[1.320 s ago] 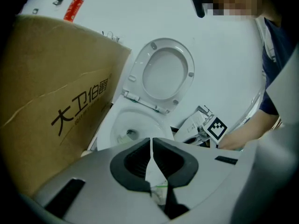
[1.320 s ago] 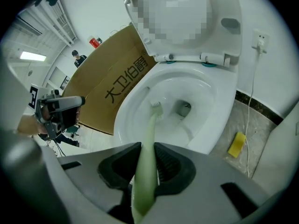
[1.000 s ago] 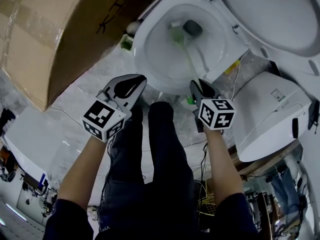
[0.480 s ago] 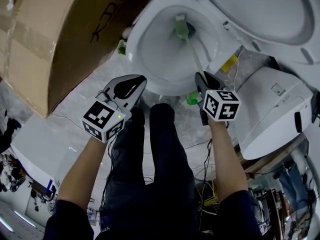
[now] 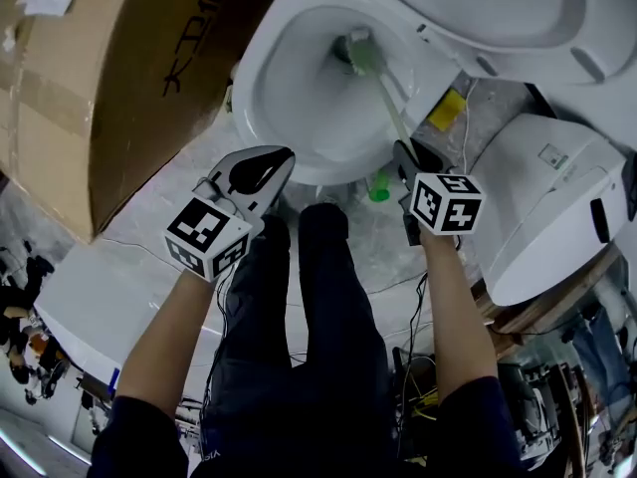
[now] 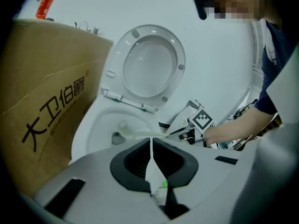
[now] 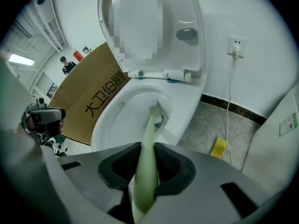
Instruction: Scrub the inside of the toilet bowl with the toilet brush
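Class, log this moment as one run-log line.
right gripper: shut on toilet brush | brush head: inside toilet bowl | left gripper: shut, empty

Pale green toilet brush (image 7: 146,146), slanted, bristle head deep inside white toilet bowl (image 5: 289,98)

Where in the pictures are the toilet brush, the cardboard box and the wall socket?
toilet brush (image 7: 149,136), right gripper view, on its green handle.
cardboard box (image 5: 109,88), head view, on its brown side.
wall socket (image 7: 237,46), right gripper view, on its white plate.
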### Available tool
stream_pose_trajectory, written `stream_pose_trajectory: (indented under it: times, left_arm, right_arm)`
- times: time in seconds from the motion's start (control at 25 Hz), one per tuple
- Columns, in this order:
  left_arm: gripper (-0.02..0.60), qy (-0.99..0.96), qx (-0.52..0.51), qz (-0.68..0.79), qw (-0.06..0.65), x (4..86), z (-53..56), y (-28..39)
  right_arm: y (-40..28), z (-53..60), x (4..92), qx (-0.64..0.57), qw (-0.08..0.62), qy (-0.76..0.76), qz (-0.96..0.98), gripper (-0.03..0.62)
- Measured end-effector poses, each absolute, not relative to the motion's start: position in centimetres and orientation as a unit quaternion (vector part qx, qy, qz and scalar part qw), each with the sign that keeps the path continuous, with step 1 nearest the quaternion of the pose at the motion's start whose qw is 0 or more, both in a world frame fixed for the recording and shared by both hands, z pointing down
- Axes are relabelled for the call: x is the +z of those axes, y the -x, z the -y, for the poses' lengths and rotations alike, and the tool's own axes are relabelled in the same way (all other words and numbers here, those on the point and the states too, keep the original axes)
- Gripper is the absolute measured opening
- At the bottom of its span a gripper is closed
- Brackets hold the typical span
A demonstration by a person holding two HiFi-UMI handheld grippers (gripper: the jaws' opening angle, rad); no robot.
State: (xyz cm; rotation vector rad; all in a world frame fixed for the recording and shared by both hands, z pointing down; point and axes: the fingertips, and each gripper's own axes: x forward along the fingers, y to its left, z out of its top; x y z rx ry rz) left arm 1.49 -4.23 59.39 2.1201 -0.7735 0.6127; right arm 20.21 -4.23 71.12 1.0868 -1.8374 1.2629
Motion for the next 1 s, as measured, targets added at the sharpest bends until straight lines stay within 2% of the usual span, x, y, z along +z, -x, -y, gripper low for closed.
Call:
stream_pose_trajectory:
  times: [0.36,1.0]
  left_arm:
    - [0.041,-0.842,0.243,0.286,0.387,59.2,3.3,-2.8]
    - [0.041,-0.853,0.243,0.265,0.378,58.8,0.1,0.0]
  right_arm:
    - [-21.7,1.3,70.8,0.491,0.327,-0.432,0.682,0.092]
    - [-18.7,-3.4,70.5,0.492,0.344,-0.441,0.667,0.092]
